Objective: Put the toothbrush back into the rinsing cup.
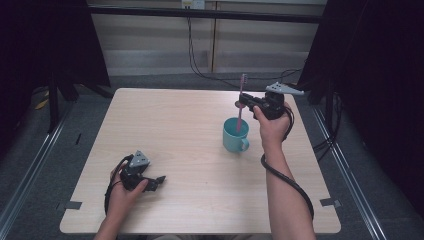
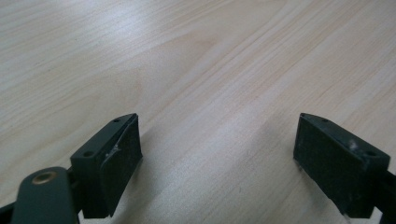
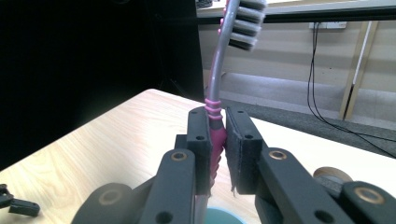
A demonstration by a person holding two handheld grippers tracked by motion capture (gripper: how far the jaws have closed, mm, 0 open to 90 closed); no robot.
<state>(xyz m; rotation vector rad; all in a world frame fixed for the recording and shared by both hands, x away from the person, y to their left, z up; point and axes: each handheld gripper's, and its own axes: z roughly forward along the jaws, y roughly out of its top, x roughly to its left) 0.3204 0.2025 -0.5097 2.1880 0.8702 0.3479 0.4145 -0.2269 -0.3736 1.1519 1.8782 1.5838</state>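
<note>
So the pink-and-grey plastic toothbrush (image 1: 241,102) is clamped by its pink handle in the right tongs (image 1: 243,101), with both black pads pressed against it, as seen up close in the right gripper view (image 3: 216,140). It's held roughly upright, bristle head at the top and tilted a bit, and its lower end is dipped into the teal ceramic mug (image 1: 234,135), which is parked on the right half of the light wooden tabletop (image 1: 175,130), handle turned toward the near edge. The mug's rim (image 3: 219,217) can just be made out at the bottom of the right gripper view, directly under the tongs. Whether the toothbrush tip is touching the mug's bottom can't be told.

The left tongs (image 1: 159,181) are rested on the tabletop at the near left, well apart from the mug, pointed toward the right. Their jaws are spread wide with nothing between them, just bare wood grain (image 2: 219,93) seen in the left gripper view.

A black cable (image 1: 200,70) is hung down behind the far edge.
</note>
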